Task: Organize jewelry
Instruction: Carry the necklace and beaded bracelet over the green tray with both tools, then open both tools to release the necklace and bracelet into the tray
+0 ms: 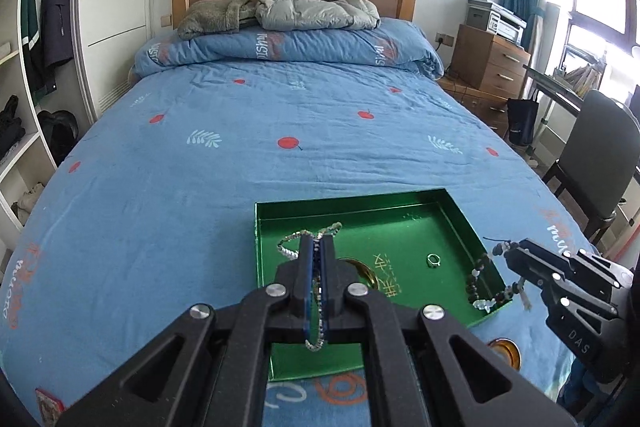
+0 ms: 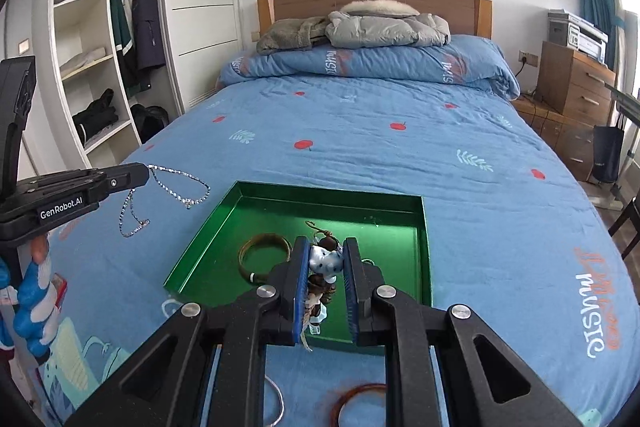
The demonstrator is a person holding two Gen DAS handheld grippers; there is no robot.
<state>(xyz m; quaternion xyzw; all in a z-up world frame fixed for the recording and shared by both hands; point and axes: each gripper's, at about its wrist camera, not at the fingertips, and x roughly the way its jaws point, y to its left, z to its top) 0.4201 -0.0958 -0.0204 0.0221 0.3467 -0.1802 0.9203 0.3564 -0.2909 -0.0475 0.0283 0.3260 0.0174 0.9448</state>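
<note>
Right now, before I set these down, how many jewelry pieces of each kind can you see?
Chain necklace: 1, in the left claw
Beaded bracelet: 1, in the right claw
Ring: 1, in the green tray
Bangles: 3, gold bangle in the tray, brown bangle and silver bangle on the bed
Total: 6

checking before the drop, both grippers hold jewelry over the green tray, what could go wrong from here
The silver chain hangs in loose loops from the left gripper, beside the tray; it may land on the bedspread or tangle. The bead bracelet in the right gripper dangles and could snag the rim.
</note>
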